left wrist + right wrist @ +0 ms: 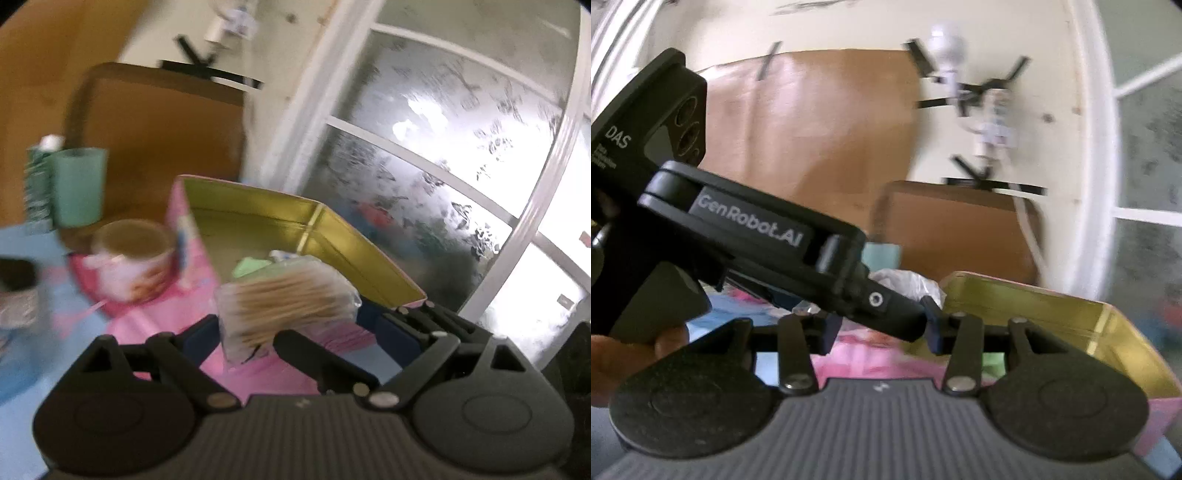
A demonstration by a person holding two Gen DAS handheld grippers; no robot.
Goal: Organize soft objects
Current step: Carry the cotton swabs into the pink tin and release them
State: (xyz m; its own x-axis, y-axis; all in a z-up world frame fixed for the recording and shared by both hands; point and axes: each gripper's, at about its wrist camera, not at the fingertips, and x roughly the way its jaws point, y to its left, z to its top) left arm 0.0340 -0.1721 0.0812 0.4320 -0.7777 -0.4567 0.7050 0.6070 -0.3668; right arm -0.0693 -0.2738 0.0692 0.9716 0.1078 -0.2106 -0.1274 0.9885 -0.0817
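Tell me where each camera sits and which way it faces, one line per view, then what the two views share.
Left wrist: rides on the left gripper, facing forward over a cotton-swab packet and the open tin toward a frosted window; only its own fingers show.
Right wrist: rides on the right gripper, facing the taped cardboard on the wall; the left gripper crosses in front, with part of a hand at the edge.
Shared: the tin, the cardboard, the window.

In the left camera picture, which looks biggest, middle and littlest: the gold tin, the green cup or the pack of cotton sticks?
1. Gold tin
2. Pack of cotton sticks, though it is nearest the camera
3. Green cup, though it stands farther back
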